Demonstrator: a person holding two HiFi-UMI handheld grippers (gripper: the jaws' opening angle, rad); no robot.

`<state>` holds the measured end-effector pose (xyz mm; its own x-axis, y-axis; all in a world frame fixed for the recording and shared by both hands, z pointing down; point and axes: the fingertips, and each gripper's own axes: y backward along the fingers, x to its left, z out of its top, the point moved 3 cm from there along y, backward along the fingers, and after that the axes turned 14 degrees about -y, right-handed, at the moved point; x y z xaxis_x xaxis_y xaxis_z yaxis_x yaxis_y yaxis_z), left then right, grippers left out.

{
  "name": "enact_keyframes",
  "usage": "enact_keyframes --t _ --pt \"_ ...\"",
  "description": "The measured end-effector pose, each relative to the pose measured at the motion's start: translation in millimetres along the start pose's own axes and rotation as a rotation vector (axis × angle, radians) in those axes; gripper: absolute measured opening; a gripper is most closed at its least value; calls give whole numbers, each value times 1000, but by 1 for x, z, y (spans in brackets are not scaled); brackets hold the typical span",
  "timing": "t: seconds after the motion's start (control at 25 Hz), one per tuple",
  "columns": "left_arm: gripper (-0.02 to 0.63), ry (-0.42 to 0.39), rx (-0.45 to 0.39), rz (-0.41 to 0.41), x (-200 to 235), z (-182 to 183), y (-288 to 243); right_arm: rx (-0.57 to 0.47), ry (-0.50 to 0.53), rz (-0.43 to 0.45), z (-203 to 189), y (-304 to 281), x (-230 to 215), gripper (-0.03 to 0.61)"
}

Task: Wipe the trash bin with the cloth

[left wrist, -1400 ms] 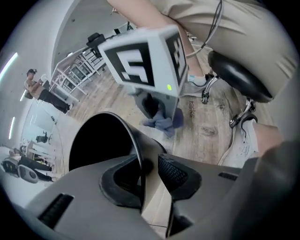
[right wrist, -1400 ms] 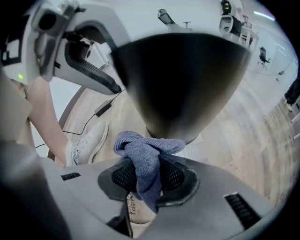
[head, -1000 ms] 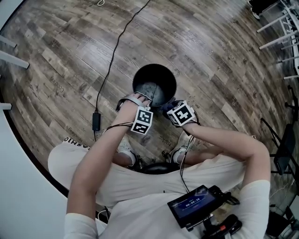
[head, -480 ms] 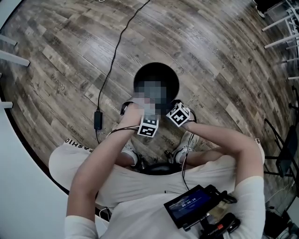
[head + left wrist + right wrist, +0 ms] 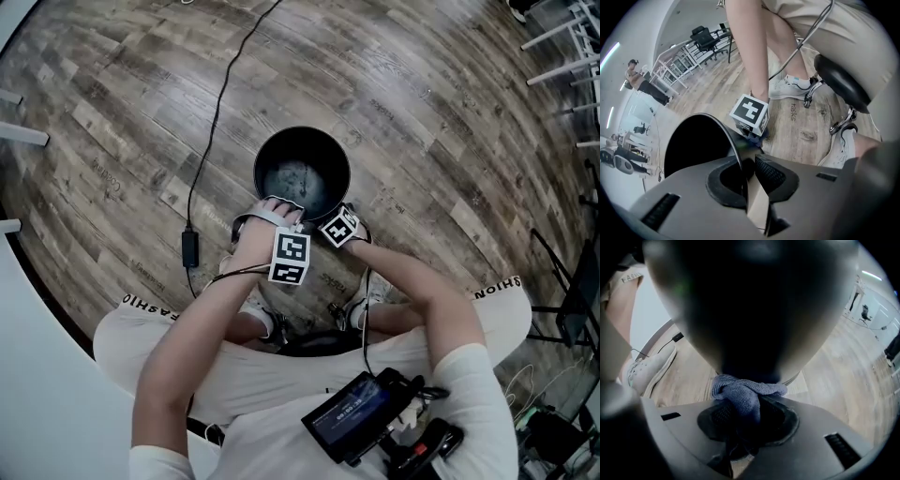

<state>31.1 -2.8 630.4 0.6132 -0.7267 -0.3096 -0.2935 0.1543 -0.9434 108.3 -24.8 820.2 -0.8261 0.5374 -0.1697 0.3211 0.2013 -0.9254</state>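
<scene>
Wood-plank flooring (image 5: pixel 422 112) covers the whole work area, with chairs and railings standing at its far edges. A person in light trousers (image 5: pixel 234 366) sits on a black stool (image 5: pixel 843 86), white shoes (image 5: pixel 792 86) planted on the boards, and leans forward over the task.

1. Trash bin (image 5: pixel 328 155): black and round, it stands upright on the floor just ahead of the shoes, with its mouth open to the head view.
2. Left gripper (image 5: pixel 286 211): it sits at the near edge of the bin. Its own view shows the jaws (image 5: pixel 749 178) pinching the thin rim (image 5: pixel 727 133), one inside the bin and one outside. They have just been closing on that rim.
3. Right gripper (image 5: pixel 339 225): it sits just beside the left one, outside the bin wall. The head view hides its tips under the marker cube. Its own view shows the jaws (image 5: pixel 745 420) clamped on the cloth.
4. Cloth (image 5: pixel 743 394): blue-grey and bunched, it protrudes from the right jaws and appears to press against the bin's dark outer wall (image 5: pixel 750 310). How far down the wall it sits I cannot tell.
5. Cable (image 5: pixel 220 103): black, it runs across the floor to a small adapter (image 5: pixel 188 248) left of the bin.
</scene>
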Motion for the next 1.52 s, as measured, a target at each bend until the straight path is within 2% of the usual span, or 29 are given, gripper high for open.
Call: enact_keyframes --t 0.16,0.32,0.4,0.6,0.68,0.84,1.04,1.24,1.52 --pt "67 12 -9 5 1 2 -1 14 -28 -7 1 10 -1 106" --pt "69 10 -43 -9 0 0 6 30 -197 62 -3 50 13 106" --pt "80 -26 -37 -6 0 -4 12 16 -230 94 -1 83 24 106" --pt "105 -133 6 -23 -9 -15 11 -35 -127 124 11 154 50 106" --pt "71 -116 7 -27 -13 -18 7 -71 -120 135 24 173 57 106" --pt "64 -81 8 -34 -11 -15 8 -135 -113 124 58 193 59 106" --pt "58 -40 -12 -43 -10 -5 7 -81 -96 125 70 192 52 106" --pt "62 -40 -56 -65 -14 6 7 -45 52 81 59 166 44 106" --pt "66 -28 -66 -48 -14 11 6 33 151 34 34 96 25 106"
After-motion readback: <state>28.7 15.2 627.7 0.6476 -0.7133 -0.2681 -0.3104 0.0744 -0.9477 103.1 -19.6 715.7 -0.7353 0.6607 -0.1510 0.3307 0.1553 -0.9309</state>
